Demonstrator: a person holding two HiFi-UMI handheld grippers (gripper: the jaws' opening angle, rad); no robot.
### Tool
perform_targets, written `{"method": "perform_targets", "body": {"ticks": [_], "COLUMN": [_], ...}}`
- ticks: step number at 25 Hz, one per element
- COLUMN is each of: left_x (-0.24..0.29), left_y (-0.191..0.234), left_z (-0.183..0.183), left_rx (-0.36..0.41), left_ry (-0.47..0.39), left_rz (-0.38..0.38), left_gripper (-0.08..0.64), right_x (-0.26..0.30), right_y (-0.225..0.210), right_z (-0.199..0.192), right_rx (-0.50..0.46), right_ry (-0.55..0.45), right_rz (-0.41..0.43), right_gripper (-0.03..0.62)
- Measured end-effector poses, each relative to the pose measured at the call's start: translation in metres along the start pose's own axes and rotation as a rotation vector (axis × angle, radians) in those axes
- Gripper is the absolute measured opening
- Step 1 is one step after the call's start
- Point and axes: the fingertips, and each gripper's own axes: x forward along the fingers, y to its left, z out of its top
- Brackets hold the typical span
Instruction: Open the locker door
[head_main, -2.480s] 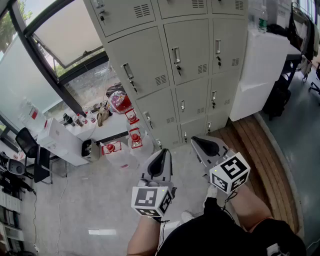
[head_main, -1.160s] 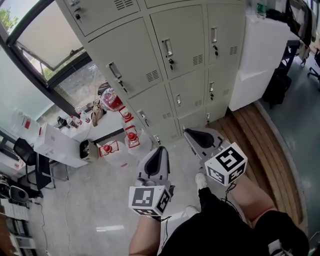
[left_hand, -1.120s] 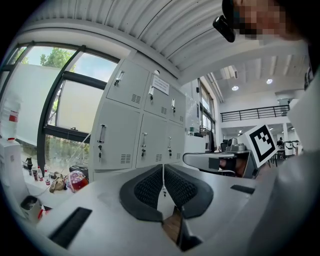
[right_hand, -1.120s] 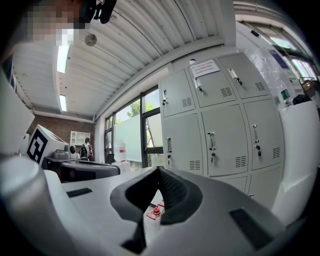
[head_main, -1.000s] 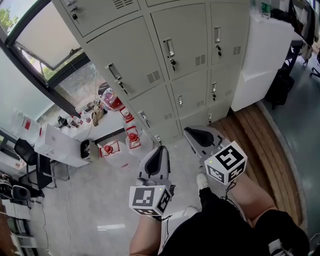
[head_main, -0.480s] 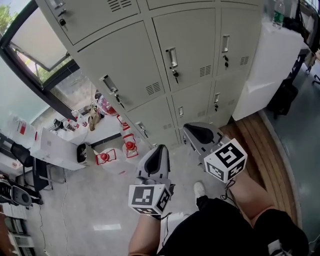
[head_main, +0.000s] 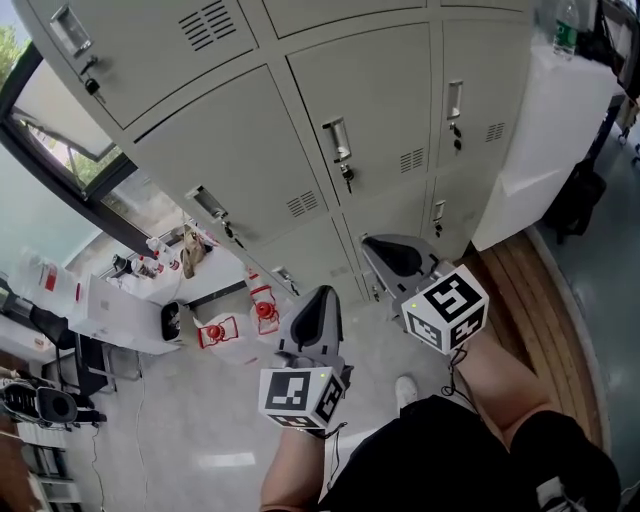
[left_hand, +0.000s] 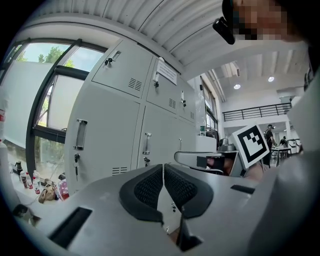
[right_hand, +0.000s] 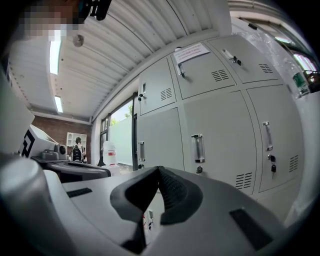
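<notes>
A bank of grey lockers (head_main: 250, 130) fills the top of the head view, all doors closed. The middle door has a metal handle (head_main: 337, 139) with a key below it. My left gripper (head_main: 322, 297) is shut and empty, held low in front of the lower doors. My right gripper (head_main: 373, 244) is also shut and empty, just below that middle door, apart from it. In the left gripper view the shut jaws (left_hand: 163, 168) face a door handle (left_hand: 146, 143). From the right gripper view, the shut jaws (right_hand: 159, 170) point under a handle (right_hand: 197, 147).
Red items (head_main: 264, 311) and white boxes (head_main: 118, 305) lie on the floor at the left, below a window (head_main: 55, 125). A white cabinet (head_main: 555, 130) with a bottle (head_main: 565, 36) stands right of the lockers. Wooden flooring (head_main: 545, 310) runs beside it.
The lockers have grown larger and nearer in the head view. Both grippers have come closer to the doors, the right one rising towards the middle door. Both stayed shut.
</notes>
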Motion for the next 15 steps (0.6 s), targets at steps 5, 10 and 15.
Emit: {"method": "perform_targets", "body": {"ticks": [5, 10, 15], "left_x": [0.024, 0.042, 0.051], "left_y": [0.006, 0.012, 0.019], "left_z": [0.006, 0.015, 0.022], "left_rx": [0.011, 0.019, 0.031], "left_ry": [-0.010, -0.021, -0.021], "left_rz": [0.015, 0.032, 0.050], "left_gripper": [0.023, 0.023, 0.023], "right_x": [0.018, 0.035, 0.050], "right_y": [-0.023, -0.041, -0.053], "right_z": [0.006, 0.010, 0.012], "right_rx": [-0.003, -0.004, 0.000], "right_ry": [-0.013, -0.013, -0.013], "right_rz": [0.010, 0.022, 0.032], "right_gripper": [0.054, 0.054, 0.054]}}
